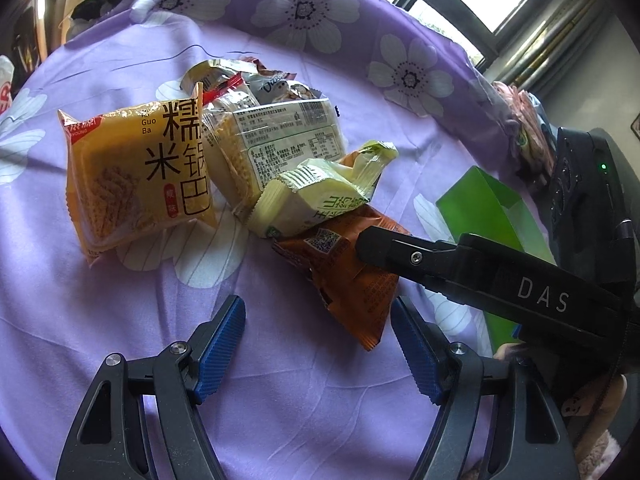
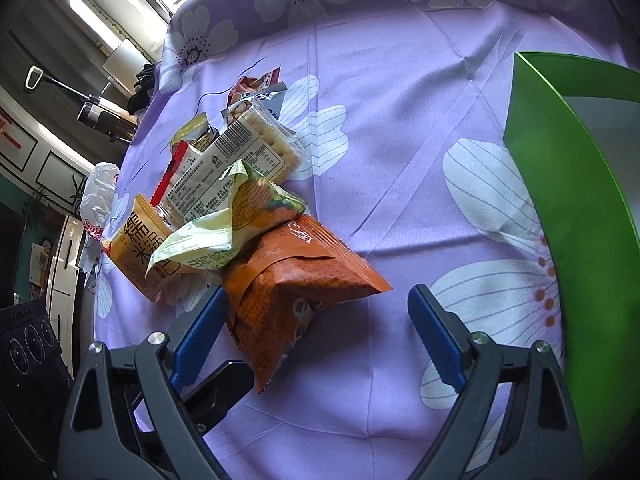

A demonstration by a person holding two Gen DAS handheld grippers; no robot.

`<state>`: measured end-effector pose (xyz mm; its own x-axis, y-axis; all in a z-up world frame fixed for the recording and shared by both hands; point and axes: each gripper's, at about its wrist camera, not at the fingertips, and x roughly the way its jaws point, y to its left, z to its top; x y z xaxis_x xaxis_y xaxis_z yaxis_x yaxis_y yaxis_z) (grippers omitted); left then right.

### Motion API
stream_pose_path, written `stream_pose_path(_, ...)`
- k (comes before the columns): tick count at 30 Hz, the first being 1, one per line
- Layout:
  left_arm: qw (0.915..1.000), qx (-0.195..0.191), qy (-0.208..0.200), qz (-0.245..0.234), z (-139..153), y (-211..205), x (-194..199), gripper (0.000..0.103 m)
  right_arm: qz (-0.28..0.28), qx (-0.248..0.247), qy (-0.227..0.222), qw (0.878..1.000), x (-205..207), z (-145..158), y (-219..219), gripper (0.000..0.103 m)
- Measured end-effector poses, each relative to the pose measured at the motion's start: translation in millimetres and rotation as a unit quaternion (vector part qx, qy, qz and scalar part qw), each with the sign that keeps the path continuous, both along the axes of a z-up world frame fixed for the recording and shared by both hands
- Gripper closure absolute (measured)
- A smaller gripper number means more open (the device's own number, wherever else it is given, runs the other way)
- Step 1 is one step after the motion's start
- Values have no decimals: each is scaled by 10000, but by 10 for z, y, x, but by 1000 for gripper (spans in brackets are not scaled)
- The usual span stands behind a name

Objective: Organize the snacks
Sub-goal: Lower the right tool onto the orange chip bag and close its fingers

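A pile of snack packets lies on the purple flowered cloth [image 1: 120, 320]. An orange-brown packet [image 1: 352, 292] [image 2: 296, 292] is nearest, with a pale yellow-green packet [image 1: 312, 200] [image 2: 224, 224] on top of it. Behind are a clear cracker pack with a white label [image 1: 276, 140] [image 2: 236, 168] and a yellow Guo Ba packet [image 1: 136, 176] [image 2: 136, 256]. My left gripper [image 1: 318, 344] is open and empty, just short of the orange-brown packet. My right gripper [image 2: 316, 332] is open, its jaws on either side of that packet's near end. It shows as a black finger [image 1: 384, 248] in the left wrist view.
A green box [image 1: 492, 216] [image 2: 572, 216] stands open at the right of the pile. More small packets [image 1: 276, 84] [image 2: 256, 92] lie behind the crackers. The cloth rises in a fold at the back. A white plastic bag [image 2: 98, 196] sits at the far left edge.
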<state>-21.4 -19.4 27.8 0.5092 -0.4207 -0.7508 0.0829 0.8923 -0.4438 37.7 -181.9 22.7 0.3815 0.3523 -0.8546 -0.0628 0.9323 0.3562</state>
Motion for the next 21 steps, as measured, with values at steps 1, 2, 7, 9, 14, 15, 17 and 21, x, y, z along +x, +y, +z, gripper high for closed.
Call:
stream_pose_path(1,10000,-29,23,-14,-9,-8,-1,26,25,12,25,10000,7,-18,13,12)
stream_pose_path(2,10000,-63,41,-24,-17,-17,-4,26,67,56,54,9999,10,-35,29,13)
stream_pose_path(7,10000,-40,-7,15,-37,-30,-5,33,209,-66,48,9997,5,-79,131,15)
stream_pose_path(9,9999,-112,-22,19,-41,-24,-13,36,230,-136,15,9996,3,-85,162,17)
stream_pose_path(14,9994,-321,-48,-72,-49,-59,10,51,336,80,42,9994,16,-106,192,36)
stream_pose_path(15,9992,-377,-64,-109,-48,-68,6,53,344,119,52,9993,11,-109,197,40)
stream_pose_path(17,9984,-511,-103,-215,-38,-96,7,61,365,229,79,9990,-8,-108,205,48)
stream_pose_path(21,9978,-565,-194,-270,-5,-143,13,62,327,378,117,9987,-28,-104,189,55)
